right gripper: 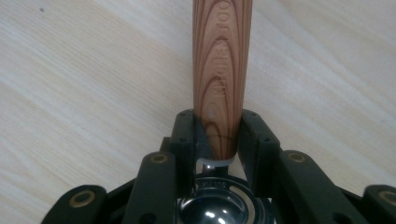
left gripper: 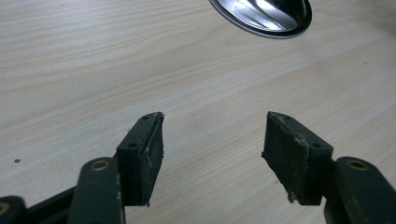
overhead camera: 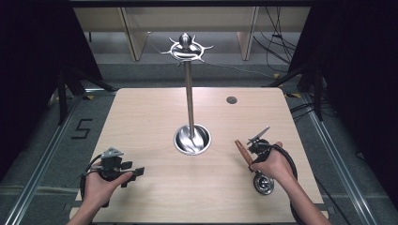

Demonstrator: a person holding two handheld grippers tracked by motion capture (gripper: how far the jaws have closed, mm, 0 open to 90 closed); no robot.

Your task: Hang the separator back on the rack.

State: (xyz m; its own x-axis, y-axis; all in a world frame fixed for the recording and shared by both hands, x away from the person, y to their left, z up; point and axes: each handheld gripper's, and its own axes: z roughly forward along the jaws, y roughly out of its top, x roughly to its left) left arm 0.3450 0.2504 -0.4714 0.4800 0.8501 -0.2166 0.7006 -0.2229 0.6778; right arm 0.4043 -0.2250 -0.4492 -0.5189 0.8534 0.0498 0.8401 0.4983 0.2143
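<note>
A utensil with a brown wooden handle [overhead camera: 242, 150] and a round steel head [overhead camera: 264, 183] is held at the table's right front. My right gripper [overhead camera: 252, 149] is shut on that handle. In the right gripper view the jaws clamp the handle [right gripper: 218, 70] just above its steel collar, and the shiny head [right gripper: 219, 210] sits close to the camera. My left gripper [overhead camera: 135, 172] is open at the left front, low over bare wood, with nothing between its pads [left gripper: 152, 158].
A steel rack stands mid-table: a round dished base [overhead camera: 192, 139], a tall pole [overhead camera: 189, 98] and a ring of hooks [overhead camera: 187, 48] on top. Its base edge [left gripper: 266, 16] lies ahead of my left gripper. A small dark grommet [overhead camera: 231, 100] marks the back right.
</note>
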